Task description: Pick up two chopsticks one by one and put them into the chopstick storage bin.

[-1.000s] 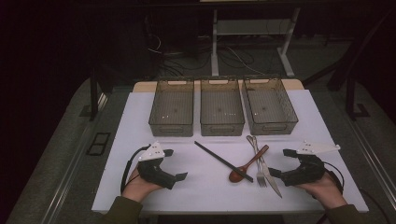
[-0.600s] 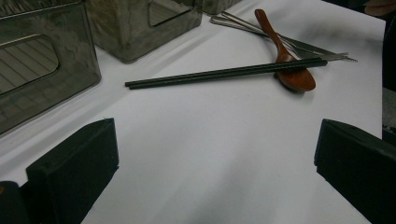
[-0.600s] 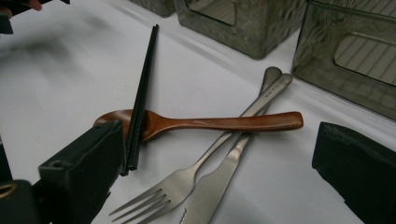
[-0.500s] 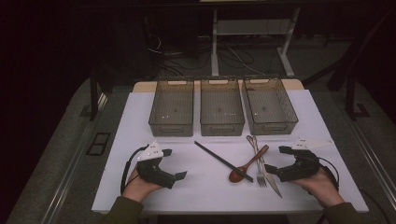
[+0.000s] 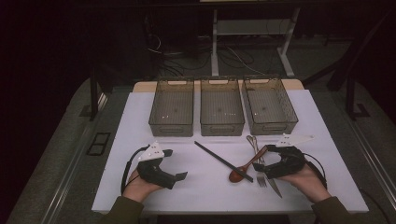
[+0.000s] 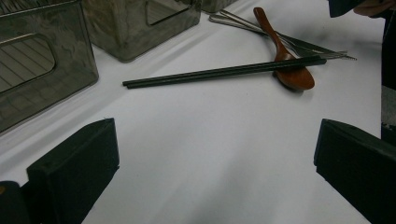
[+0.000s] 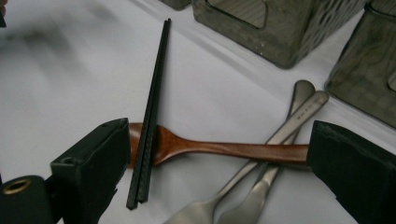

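A pair of black chopsticks (image 5: pixel 223 161) lies slantwise on the white mat, its near end resting on the bowl of a brown wooden spoon (image 5: pixel 242 171). A metal fork and knife (image 5: pixel 259 156) cross under the spoon's handle. My right gripper (image 5: pixel 264 158) is open and low over this cutlery. In the right gripper view its jaws stand on either side of the wooden spoon (image 7: pixel 224 150), with the chopsticks (image 7: pixel 154 93) by the left jaw and the metal handles (image 7: pixel 292 122) behind. My left gripper (image 5: pixel 173 164) is open on the mat to the left, holding nothing, facing the chopsticks (image 6: pixel 224 72) and spoon (image 6: pixel 286 58).
Three grey see-through bins (image 5: pixel 222 106) stand in a row at the back of the mat (image 5: pixel 140 121); I cannot see anything in them. Two of the bins (image 6: pixel 42 70) are near the left gripper. The mat ends just before the person's forearms.
My right gripper has moved left and down onto the cutlery, so its jaws now straddle the wooden spoon. The left gripper has barely shifted.
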Demonstrator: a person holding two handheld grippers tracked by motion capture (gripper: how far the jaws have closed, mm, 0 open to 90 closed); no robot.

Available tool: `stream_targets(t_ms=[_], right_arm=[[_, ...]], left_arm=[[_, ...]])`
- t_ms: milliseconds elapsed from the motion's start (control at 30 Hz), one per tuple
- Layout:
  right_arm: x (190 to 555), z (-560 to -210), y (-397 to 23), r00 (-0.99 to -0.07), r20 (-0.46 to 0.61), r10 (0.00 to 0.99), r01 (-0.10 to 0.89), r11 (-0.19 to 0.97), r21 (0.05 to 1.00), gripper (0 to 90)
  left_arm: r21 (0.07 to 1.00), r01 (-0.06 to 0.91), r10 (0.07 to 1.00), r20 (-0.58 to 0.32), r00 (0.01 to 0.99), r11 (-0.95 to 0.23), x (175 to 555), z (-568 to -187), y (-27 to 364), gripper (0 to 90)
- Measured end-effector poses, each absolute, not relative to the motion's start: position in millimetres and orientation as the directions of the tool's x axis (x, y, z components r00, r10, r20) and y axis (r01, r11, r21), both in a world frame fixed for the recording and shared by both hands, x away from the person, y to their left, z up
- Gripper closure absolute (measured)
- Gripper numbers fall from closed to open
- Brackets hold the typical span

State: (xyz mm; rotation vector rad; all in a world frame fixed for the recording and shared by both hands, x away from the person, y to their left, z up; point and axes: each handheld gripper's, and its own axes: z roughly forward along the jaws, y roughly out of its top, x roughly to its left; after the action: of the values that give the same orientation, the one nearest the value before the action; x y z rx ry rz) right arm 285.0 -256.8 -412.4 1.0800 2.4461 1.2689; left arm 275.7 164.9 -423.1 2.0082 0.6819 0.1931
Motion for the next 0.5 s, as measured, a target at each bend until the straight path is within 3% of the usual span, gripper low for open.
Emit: stream_targets(t_ms=[233, 300, 500], right_arm=[[290.4, -412.0, -244.7, -0.737, 0.162, 0.657, 0.519, 0.396, 0.757, 18.8], [292.5, -413.0, -237.9, -0.756, 0.164, 0.633, 0.513, 0.418, 0.749, 29.6], [295.6, -413.4, -222.5, -0.782, 0.163, 0.601, 0.505, 0.458, 0.731, 38.4]], left_arm=[[0.843, 0.389, 0.539, -0.146, 0.829, -0.371, 275.8, -423.7, 164.4, 0.0], [0.842, 0.391, 0.539, -0.147, 0.829, -0.371, 275.8, -423.8, 164.2, 0.0], [0.842, 0.394, 0.538, -0.152, 0.829, -0.369, 275.7, -424.3, 164.1, 0.0]])
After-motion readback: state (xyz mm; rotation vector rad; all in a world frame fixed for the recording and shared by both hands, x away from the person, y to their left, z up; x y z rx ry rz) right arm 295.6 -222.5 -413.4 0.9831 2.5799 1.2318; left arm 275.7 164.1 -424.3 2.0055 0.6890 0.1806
